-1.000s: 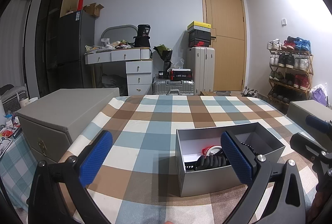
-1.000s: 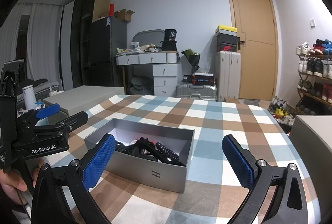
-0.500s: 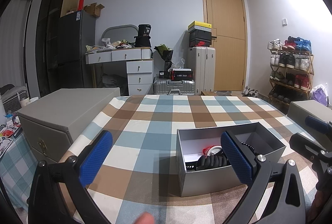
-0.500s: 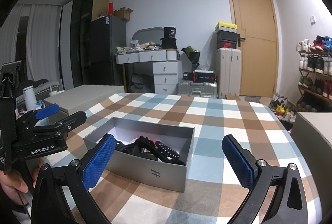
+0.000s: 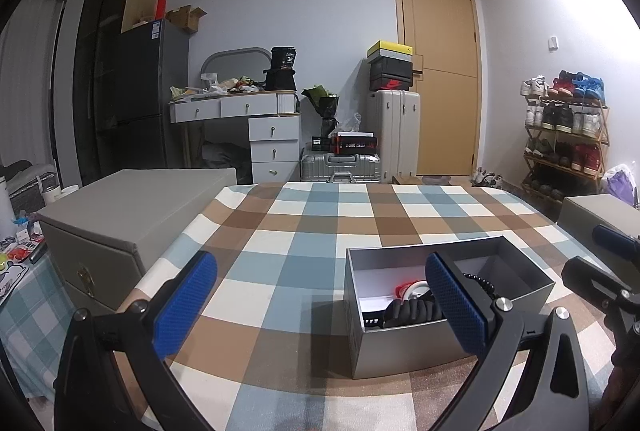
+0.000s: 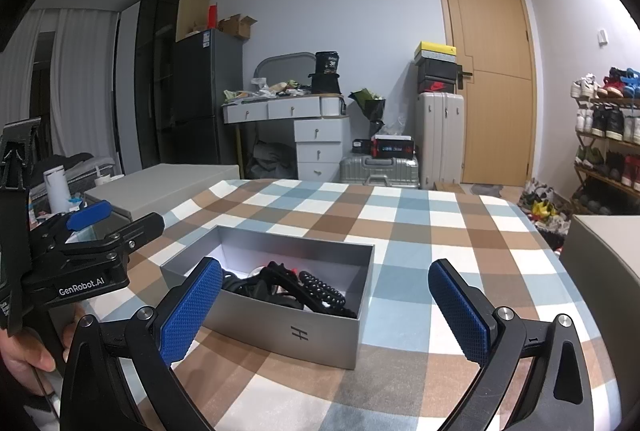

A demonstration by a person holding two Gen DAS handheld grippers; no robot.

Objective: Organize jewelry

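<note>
Both tools [image 5: 322, 305] [image 6: 326, 305] spread wide, empty; grey box [image 6: 304, 331] of jewelry [image 6: 304, 291] between them.

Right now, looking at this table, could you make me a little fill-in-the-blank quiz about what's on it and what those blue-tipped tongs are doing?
1. The grey box sits on a ____ tablecloth.
2. The box has no lid, so it is ____.
3. Both the left tongs and the right tongs are ____, holding nothing.
4. The black beads lie ____ the box.

Missing words: checked; open; open; inside
</note>
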